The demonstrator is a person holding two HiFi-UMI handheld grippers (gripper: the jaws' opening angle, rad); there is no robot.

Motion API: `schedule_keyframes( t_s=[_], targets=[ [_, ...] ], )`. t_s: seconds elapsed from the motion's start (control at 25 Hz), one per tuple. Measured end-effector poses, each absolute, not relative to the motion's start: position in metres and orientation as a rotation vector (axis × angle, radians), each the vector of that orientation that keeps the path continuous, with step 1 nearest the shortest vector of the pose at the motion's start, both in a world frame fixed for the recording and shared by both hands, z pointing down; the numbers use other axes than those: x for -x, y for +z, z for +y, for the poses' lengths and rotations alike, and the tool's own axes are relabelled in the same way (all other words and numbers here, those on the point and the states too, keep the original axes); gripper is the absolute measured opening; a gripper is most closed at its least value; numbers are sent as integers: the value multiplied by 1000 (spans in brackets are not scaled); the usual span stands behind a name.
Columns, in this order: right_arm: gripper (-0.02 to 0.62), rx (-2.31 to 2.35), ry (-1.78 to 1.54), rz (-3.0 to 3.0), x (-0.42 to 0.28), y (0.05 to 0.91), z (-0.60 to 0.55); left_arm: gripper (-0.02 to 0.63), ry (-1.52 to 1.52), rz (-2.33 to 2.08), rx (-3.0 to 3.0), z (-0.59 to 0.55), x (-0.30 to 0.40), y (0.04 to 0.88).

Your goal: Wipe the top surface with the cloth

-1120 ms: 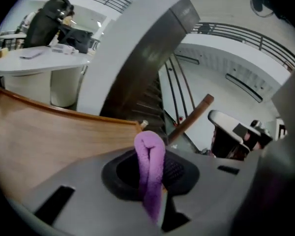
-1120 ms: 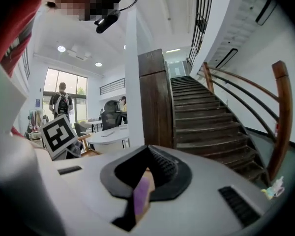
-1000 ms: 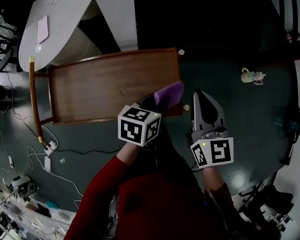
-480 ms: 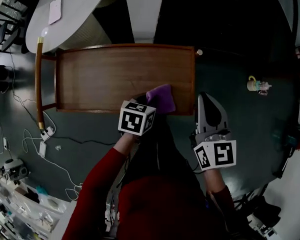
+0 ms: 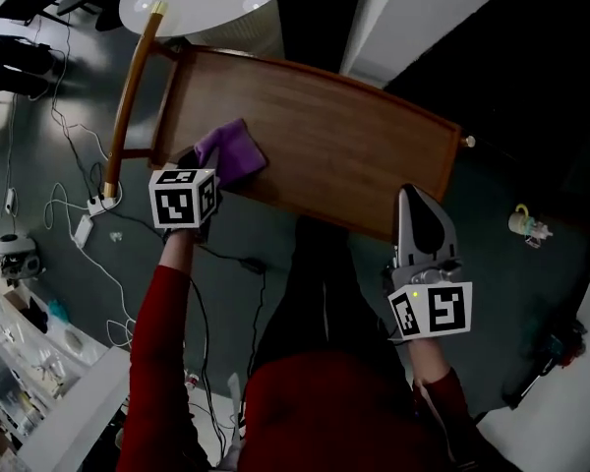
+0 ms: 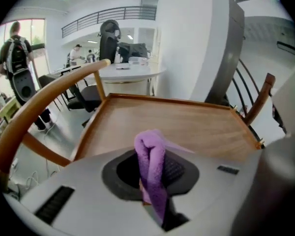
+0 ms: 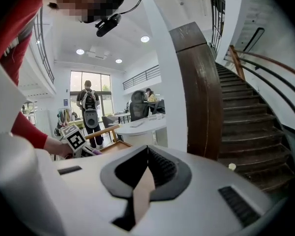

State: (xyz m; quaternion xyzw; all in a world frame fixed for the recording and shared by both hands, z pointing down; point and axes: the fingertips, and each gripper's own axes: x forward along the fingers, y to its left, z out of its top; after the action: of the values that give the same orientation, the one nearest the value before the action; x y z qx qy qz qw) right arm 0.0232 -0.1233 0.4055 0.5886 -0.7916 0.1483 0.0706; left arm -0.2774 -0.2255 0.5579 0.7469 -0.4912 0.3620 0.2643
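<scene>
Two grippers: we see the left gripper [image 6: 151, 183] clamped tight on the purple cloth [image 5: 232, 151], which lies on the wooden top surface [image 5: 354, 150] near its left end. The right gripper [image 7: 143, 178], jaws together on nothing, hangs by the near right corner.
</scene>
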Motion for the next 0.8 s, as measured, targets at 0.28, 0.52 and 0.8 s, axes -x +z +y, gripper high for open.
schedule_keyframes(
  t_s=[0.28,0.52,0.8],
  targets=[
    [12,-1711,484,-2403,-10,419,-123,63,1006,-1556,-1896,-237,350,556],
    [12,-1689,479,-2410,-1,425,-130,63,1056,-1661,-1848,-250,375,559],
    [12,-1727,450,-2409,-7,415,-133,63,1058,-1834,-1798,-255,402,539]
  ],
)
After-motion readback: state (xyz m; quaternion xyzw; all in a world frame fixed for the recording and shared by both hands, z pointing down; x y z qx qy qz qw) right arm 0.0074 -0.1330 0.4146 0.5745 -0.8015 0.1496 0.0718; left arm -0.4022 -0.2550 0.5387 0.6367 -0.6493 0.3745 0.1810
